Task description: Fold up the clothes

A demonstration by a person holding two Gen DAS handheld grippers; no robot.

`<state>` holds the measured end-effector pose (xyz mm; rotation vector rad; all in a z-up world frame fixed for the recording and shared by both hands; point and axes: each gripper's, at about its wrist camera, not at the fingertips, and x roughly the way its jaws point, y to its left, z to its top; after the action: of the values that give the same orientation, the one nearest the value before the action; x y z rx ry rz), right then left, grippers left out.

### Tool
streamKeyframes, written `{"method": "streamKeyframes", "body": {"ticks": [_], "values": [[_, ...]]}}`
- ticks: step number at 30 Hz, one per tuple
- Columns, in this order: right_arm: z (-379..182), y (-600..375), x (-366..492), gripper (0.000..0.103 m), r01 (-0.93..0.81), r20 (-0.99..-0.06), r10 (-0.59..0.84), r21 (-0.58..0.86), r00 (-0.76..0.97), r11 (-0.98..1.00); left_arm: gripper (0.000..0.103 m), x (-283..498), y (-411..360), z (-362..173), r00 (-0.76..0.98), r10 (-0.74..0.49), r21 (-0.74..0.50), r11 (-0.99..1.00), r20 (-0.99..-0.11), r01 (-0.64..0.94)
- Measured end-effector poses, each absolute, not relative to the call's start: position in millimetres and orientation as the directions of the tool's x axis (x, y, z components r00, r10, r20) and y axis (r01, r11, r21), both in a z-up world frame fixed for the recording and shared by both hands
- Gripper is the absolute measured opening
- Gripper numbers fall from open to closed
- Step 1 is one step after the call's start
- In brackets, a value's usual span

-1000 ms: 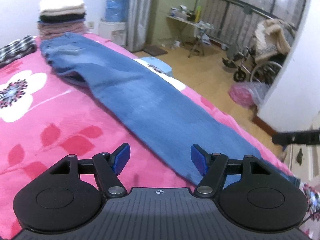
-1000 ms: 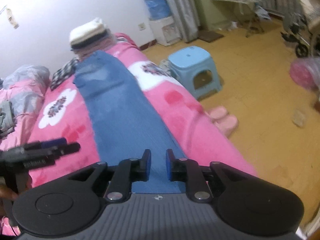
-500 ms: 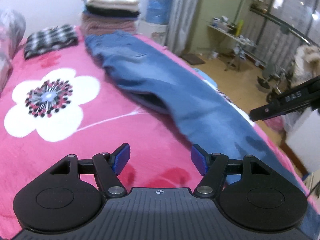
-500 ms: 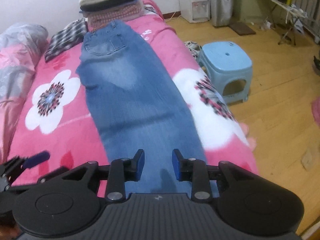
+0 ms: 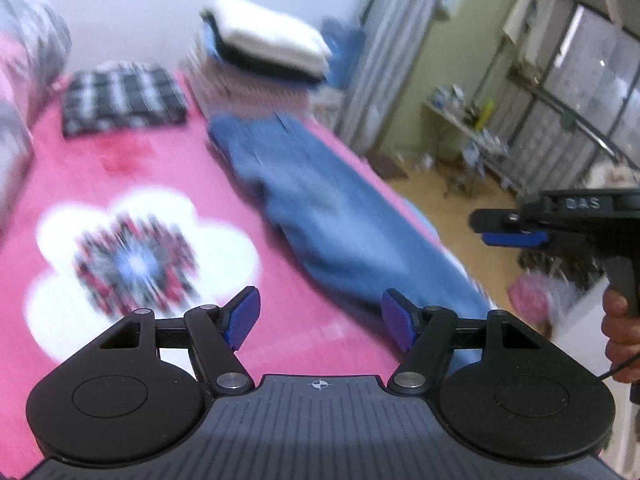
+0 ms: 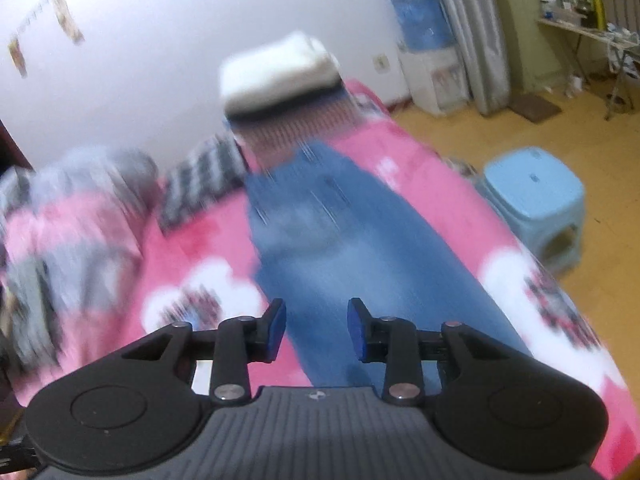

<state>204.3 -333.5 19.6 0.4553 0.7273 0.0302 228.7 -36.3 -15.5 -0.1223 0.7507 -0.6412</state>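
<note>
Left gripper (image 5: 318,318): jaws wide, empty. Right gripper (image 6: 316,330): jaws opening, nothing between. Item: long blue denim jeans (image 6: 360,248), laid flat lengthwise on pink floral bedspread (image 5: 120,168), waistband touching stacked folded laundry (image 5: 264,52). Judged heavy, limp, non-slip; best pinched at hem or waistband corners.

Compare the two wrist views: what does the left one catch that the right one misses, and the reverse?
Only the left wrist view shows the right gripper from the side, its jaws opening with nothing between them, and the hand holding it. Only the right wrist view shows the light blue plastic stool on the floor. Both show the jeans lying lengthwise on the pink floral blanket, the stack of folded clothes and the checked garment.
</note>
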Motion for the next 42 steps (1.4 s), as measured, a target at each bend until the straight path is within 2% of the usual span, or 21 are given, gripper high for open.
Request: {"method": "streamKeyframes", "body": {"ticks": [5,7,9,13,14,16,19,22,24,29,32,34,38,41,42], "values": [[82.2,-337.7,239.8,0.038,0.090,-0.486,0.207,0.519,0.849,0.850,0.077,284.5,-1.1,60.3,0.670,-0.508,-0.256,0.858,-0.542,0.445],[113.8,-342.5,249.4,0.039,0.074,-0.434,0.216,0.559,0.875,0.826,0.088,303.1,10.9,98.5,0.703,-0.481,-0.238,0.875,-0.524,0.422],[154.1,-347.2,254.9,0.041,0.052,-0.402,0.206,0.544,0.892,0.837,0.101,316.5,19.6,132.8,0.720,-0.465,-0.232,0.884,-0.515,0.405],[246.5,-361.0,249.4,0.047,0.009,-0.320,0.139,0.419,0.937,0.908,0.103,331.2,26.1,193.1,0.732,-0.458,-0.221,0.888,-0.504,0.403],[268.6,-365.9,244.9,0.049,0.001,-0.290,0.122,0.391,0.949,0.921,0.103,333.2,26.0,205.3,0.733,-0.458,-0.216,0.888,-0.503,0.406],[303.6,-376.0,235.8,0.072,-0.014,-0.231,0.101,0.351,0.968,0.936,0.103,335.6,26.2,220.0,0.735,-0.452,-0.215,0.891,-0.506,0.400],[326.4,-388.3,226.7,0.085,-0.046,-0.192,0.109,0.308,0.975,0.950,0.103,343.4,20.1,211.1,0.701,-0.457,-0.262,0.889,-0.548,0.375],[314.6,-394.4,233.1,0.096,-0.058,-0.265,0.129,0.259,0.956,0.964,0.103,363.5,5.9,175.9,0.632,-0.490,-0.324,0.872,-0.600,0.368],[290.4,-395.6,245.7,0.097,-0.045,-0.356,0.125,0.224,0.926,0.974,0.103,381.2,-9.0,144.0,0.588,-0.514,-0.360,0.857,-0.624,0.368],[195.7,-395.3,315.3,0.095,0.023,-0.598,0.113,0.215,0.793,0.976,0.103,429.9,-51.4,61.7,0.528,-0.486,-0.363,0.873,-0.697,0.325],[127.1,-395.0,374.9,0.086,0.037,-0.704,0.146,0.238,0.695,0.970,0.103,452.7,-73.2,18.1,0.480,-0.472,-0.376,0.881,-0.739,0.288],[81.7,-391.0,414.2,0.076,0.037,-0.740,0.174,0.259,0.650,0.965,0.103,466.6,-84.5,-7.3,0.461,-0.465,-0.389,0.885,-0.756,0.255],[5.2,-386.3,478.0,0.068,0.035,-0.757,0.228,0.314,0.612,0.949,0.098,494.8,-105.1,-46.8,0.436,-0.425,-0.376,0.905,-0.793,0.199],[-37.0,-382.1,518.8,0.064,0.010,-0.747,0.274,0.351,0.606,0.936,0.089,515.6,-114.9,-67.1,0.428,-0.427,-0.382,0.904,-0.797,0.191],[-48.9,-381.2,529.1,0.064,0.001,-0.748,0.282,0.354,0.600,0.935,0.078,521.0,-117.7,-72.9,0.425,-0.425,-0.381,0.905,-0.799,0.190]]}}
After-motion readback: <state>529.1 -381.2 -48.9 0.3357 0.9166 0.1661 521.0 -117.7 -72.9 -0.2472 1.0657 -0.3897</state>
